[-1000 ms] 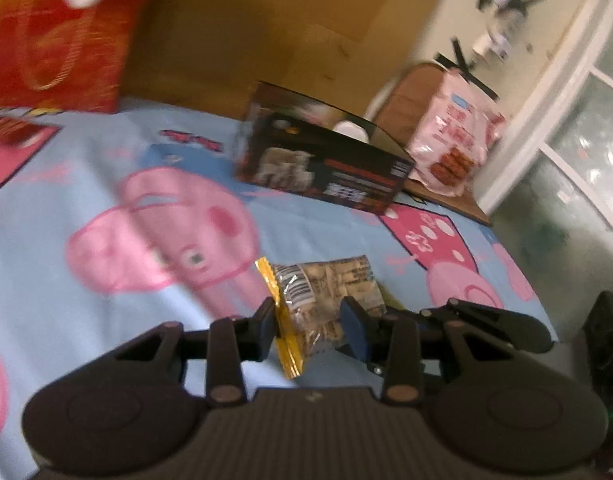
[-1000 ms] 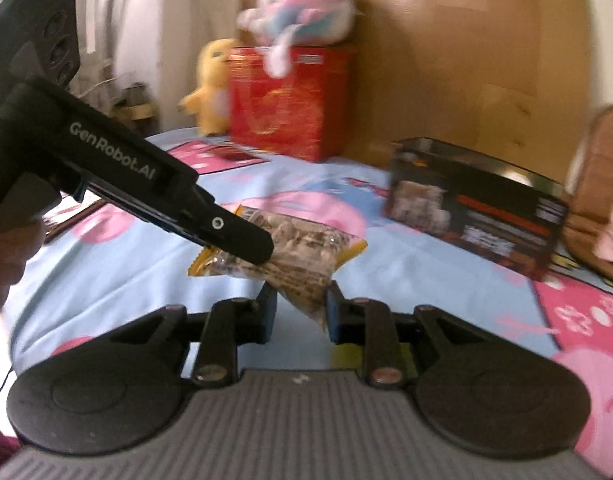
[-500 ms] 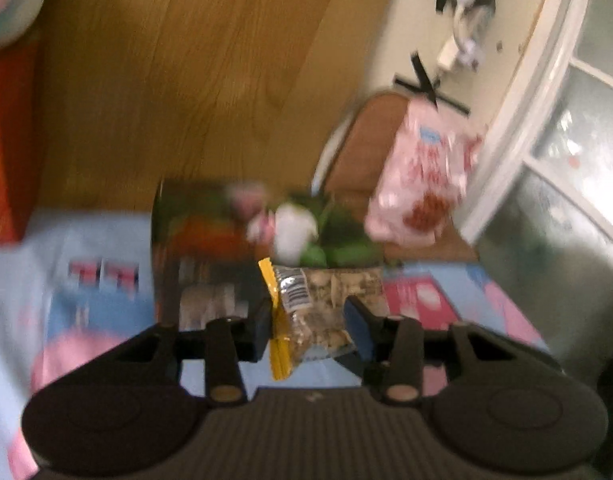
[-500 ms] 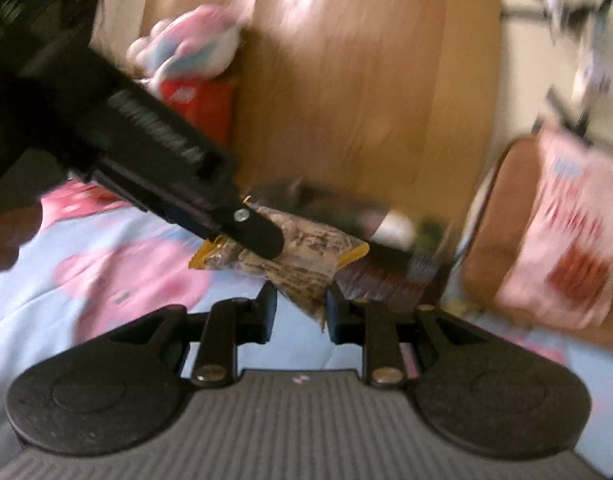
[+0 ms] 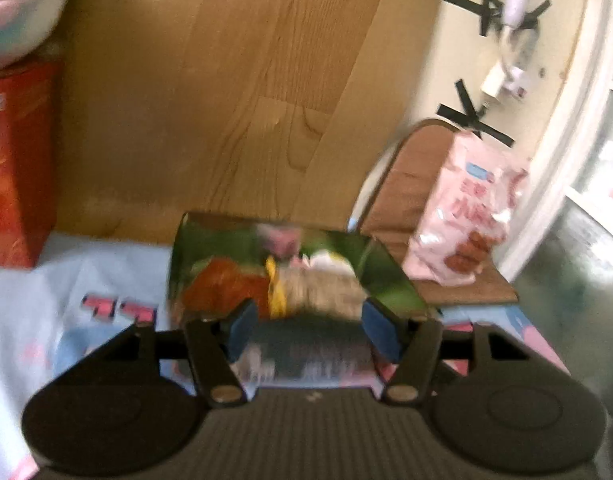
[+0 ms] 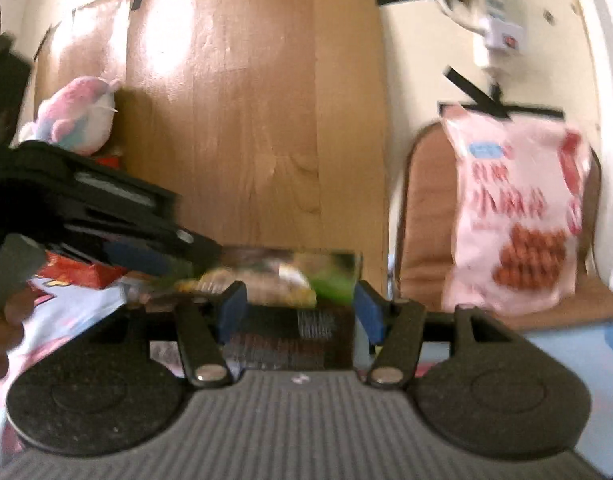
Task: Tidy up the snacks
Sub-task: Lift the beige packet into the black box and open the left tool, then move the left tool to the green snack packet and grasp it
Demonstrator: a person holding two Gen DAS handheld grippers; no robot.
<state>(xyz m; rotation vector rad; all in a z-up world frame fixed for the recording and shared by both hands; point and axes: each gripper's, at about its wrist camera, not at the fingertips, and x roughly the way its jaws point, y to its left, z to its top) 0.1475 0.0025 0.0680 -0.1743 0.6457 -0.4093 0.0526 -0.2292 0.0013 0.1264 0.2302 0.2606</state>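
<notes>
Both your left gripper [image 5: 306, 330] and right gripper [image 6: 299, 312] have just been spreading their fingers apart, pads off the nut packet [image 5: 318, 286]; it could snag the box [image 5: 370, 256] rim at 12 o'clock.

Plush toy [image 6: 72, 114], wooden panel [image 5: 242, 92]

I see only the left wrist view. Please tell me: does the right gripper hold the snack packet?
Observer: No. The right gripper has just been opening its jaws. They stand open, and the snack packet is beyond them, at the open top of the box.
Operator: How does my left gripper look from that side?
Observer: The left gripper, whose jaws have also just been opening, reaches in from the left, with its tip at the box's left end.
Operator: Is the person visible?
Observer: Only a hand, at the left edge below that gripper.
</notes>
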